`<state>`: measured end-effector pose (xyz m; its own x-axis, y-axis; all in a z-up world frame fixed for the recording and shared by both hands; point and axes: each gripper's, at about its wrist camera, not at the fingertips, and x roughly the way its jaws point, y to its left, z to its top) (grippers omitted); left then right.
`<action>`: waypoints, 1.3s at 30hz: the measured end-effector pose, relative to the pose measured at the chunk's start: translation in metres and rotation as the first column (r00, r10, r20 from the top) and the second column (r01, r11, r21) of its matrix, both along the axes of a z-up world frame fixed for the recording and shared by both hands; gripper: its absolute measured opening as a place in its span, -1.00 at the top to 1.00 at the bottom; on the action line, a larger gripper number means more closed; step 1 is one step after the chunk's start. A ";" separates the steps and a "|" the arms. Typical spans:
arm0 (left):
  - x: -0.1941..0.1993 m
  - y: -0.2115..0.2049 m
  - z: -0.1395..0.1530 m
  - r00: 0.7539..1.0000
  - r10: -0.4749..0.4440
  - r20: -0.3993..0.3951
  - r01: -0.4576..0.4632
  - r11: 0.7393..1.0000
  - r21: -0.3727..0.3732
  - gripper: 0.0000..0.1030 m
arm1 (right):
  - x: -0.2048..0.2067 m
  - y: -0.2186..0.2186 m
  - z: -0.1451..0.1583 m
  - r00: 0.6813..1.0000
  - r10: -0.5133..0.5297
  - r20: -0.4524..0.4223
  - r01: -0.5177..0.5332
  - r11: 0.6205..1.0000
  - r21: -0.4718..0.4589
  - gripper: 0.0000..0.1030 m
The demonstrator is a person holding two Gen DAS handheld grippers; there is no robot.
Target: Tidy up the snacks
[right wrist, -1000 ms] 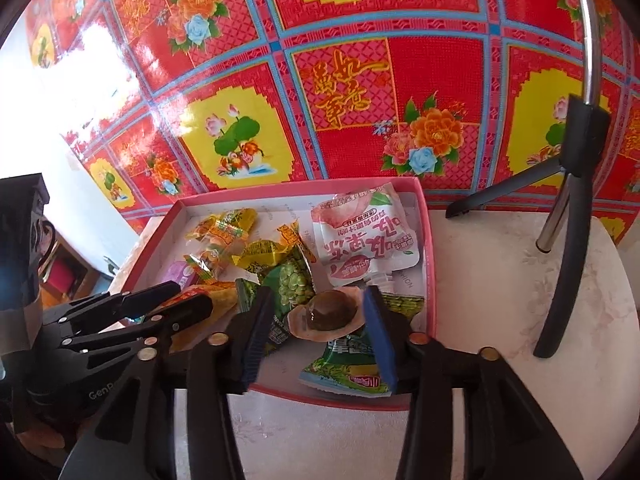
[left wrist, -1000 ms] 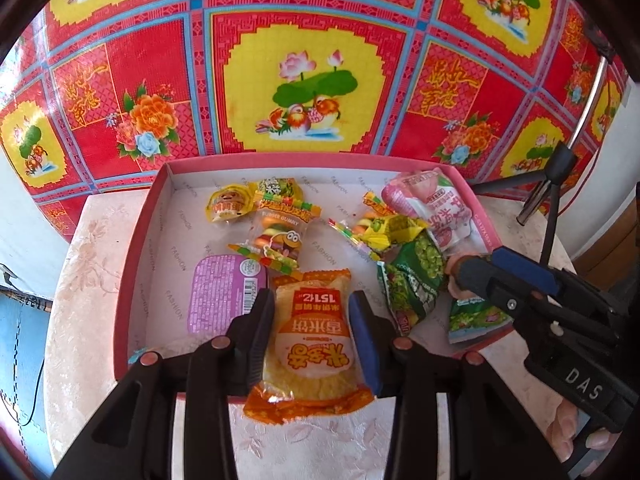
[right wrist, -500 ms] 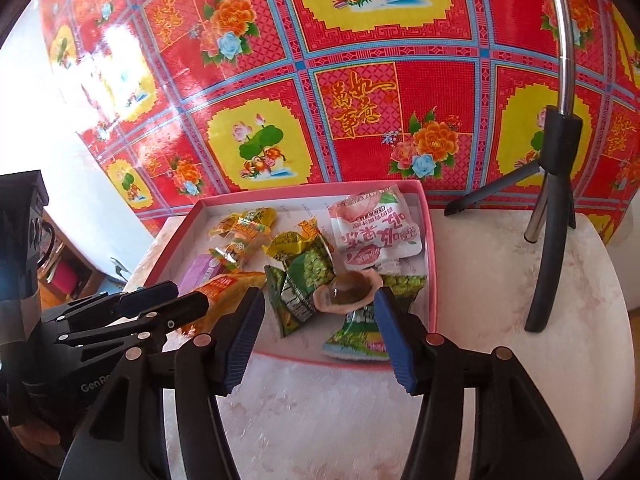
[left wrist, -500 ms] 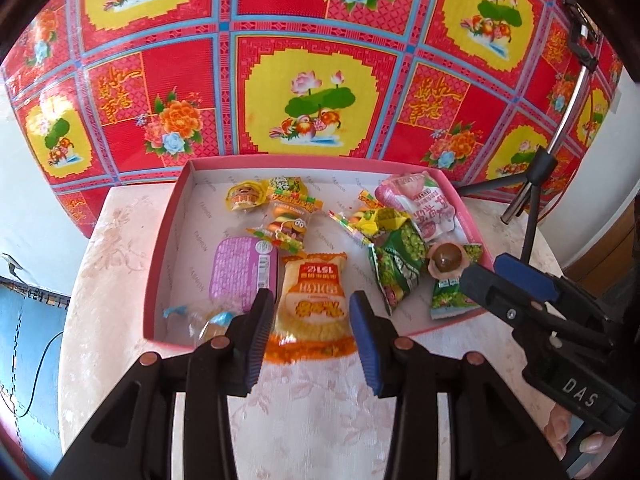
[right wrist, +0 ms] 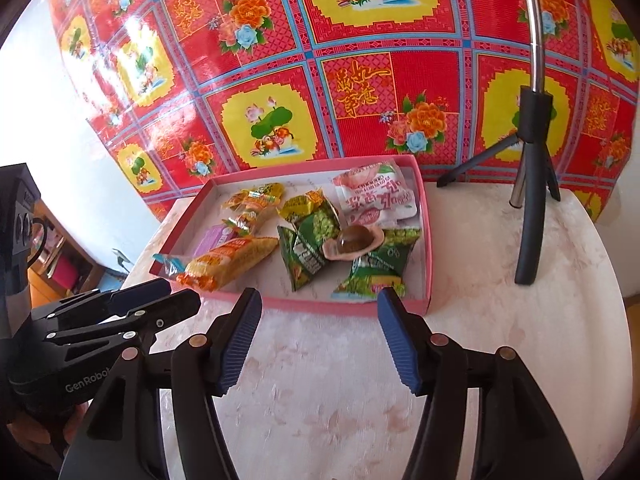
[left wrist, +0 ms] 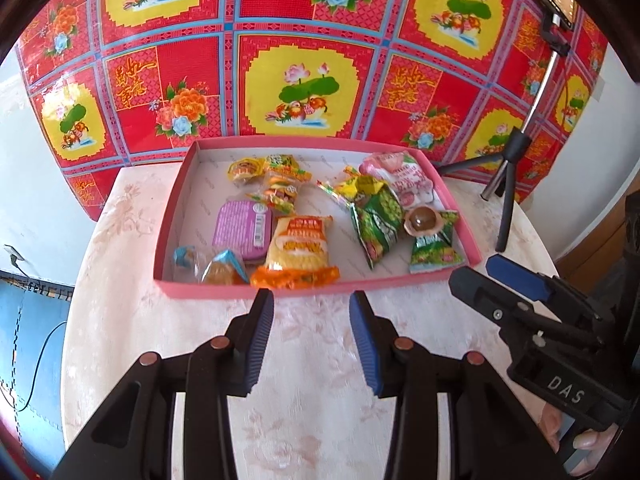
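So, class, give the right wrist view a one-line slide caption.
Open right tongs hang empty before the pink tray of packeted snacks.

One shallow pink cardboard box [left wrist: 172, 216] with a white lining sits on one round table under a pale floral cloth [left wrist: 312, 364], and one black tripod stand [left wrist: 506, 184] rises at the far right. In the box lie three green crinkled packets of peas [left wrist: 380, 220], one pink-and-white soft pouch [left wrist: 404, 176], one brown jelly in a clear cup [left wrist: 420, 222], one purple flat-lidded tub [left wrist: 242, 230] and one orange-and-yellow pillow pack [left wrist: 298, 250] lapping over the near rim. At the near left corner lies one blue-ended clear-wrapped sweet [left wrist: 216, 266], and at the far left a cluster of about three small yellow wrapped snacks [left wrist: 272, 176], too jumbled for a firm count.
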<state>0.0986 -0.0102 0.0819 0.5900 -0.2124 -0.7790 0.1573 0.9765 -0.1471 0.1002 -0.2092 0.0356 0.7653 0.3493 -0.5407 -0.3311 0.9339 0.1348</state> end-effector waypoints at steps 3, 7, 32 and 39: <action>-0.007 0.001 -0.002 1.000 0.011 -0.010 -0.011 1.000 0.002 0.21 | -0.006 -0.002 -0.003 1.000 -0.004 -0.007 0.004 1.000 0.000 -0.20; -0.016 0.003 -0.005 1.000 0.022 -0.019 -0.022 1.000 -0.002 0.21 | -0.013 -0.003 -0.007 1.000 -0.005 -0.015 0.005 1.000 -0.002 -0.20; -0.032 -0.002 -0.044 0.992 0.059 -0.111 -0.055 0.998 0.040 0.20 | -0.024 -0.007 -0.047 0.988 -0.099 -0.121 0.088 0.992 -0.092 -0.21; -0.027 -0.001 -0.050 0.991 0.057 -0.125 -0.052 0.998 0.044 0.07 | -0.018 -0.001 -0.054 0.983 -0.115 -0.141 0.097 0.987 -0.132 -0.35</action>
